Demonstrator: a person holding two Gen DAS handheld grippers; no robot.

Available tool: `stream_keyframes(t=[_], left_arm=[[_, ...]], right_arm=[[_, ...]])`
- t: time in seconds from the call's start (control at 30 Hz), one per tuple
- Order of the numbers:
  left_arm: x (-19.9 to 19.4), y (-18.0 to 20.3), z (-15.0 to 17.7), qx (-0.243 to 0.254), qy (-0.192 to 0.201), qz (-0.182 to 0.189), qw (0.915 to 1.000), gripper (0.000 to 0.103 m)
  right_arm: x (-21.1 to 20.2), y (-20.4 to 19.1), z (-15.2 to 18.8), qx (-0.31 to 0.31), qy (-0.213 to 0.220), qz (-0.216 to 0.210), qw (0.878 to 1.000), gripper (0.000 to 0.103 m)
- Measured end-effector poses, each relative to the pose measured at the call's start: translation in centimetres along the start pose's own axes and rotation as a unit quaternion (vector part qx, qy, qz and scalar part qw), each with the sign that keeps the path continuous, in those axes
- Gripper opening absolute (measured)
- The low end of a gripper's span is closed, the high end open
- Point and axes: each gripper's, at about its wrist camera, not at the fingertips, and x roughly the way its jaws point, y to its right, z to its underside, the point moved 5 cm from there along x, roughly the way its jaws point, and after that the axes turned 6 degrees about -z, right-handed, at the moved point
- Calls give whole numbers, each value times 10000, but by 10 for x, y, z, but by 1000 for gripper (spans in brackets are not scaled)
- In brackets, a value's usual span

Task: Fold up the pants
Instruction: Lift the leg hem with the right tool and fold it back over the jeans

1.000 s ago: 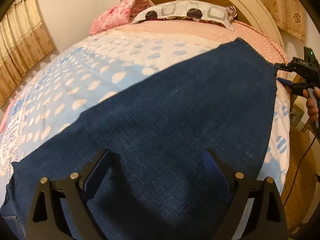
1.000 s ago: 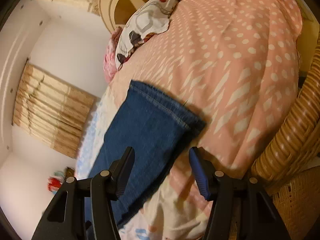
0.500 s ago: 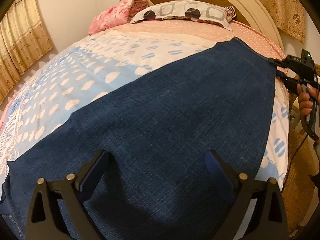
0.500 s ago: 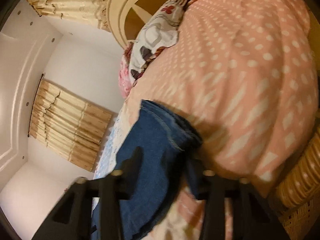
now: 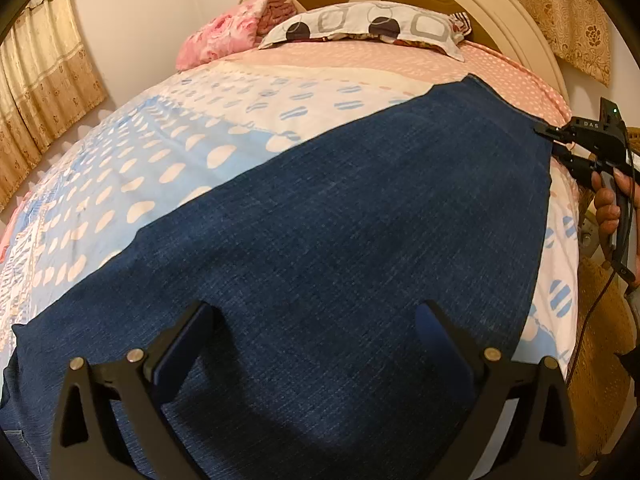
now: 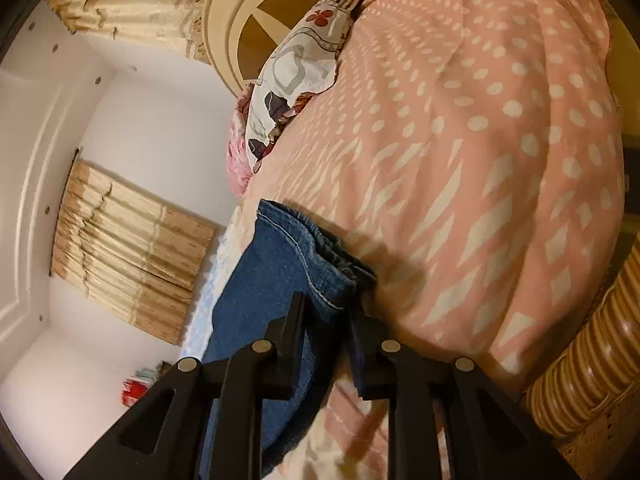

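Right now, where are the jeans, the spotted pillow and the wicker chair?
jeans (image 5: 340, 240): left wrist view, middle of the cloth.
spotted pillow (image 5: 360, 24): left wrist view, its top face.
wicker chair (image 6: 588, 368): right wrist view, woven rim.

Dark denim pants spread flat across the bed; left gripper, jaws wide apart, above them at lower centre. Right gripper pinches the hem at right edge.
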Motion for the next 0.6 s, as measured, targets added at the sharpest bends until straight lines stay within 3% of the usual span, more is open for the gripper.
stream_keyframes(t=[0.1, 0.2, 0.33, 0.6], left_arm=[[1, 0, 0, -14, 8, -8, 10000, 103], [1, 0, 0, -26, 19, -11, 10000, 103], [1, 0, 0, -27, 16, -16, 10000, 103], [0, -1, -1, -59, -8, 9, 10000, 103]], right_arm=[[2, -4, -2, -136, 22, 119, 9998, 19], [2, -11, -7, -167, 137, -50, 9998, 11], [-4, -18, -7, -310, 235, -196, 9991, 8], [-17, -78, 2, -1520, 270, -416, 9871, 7]])
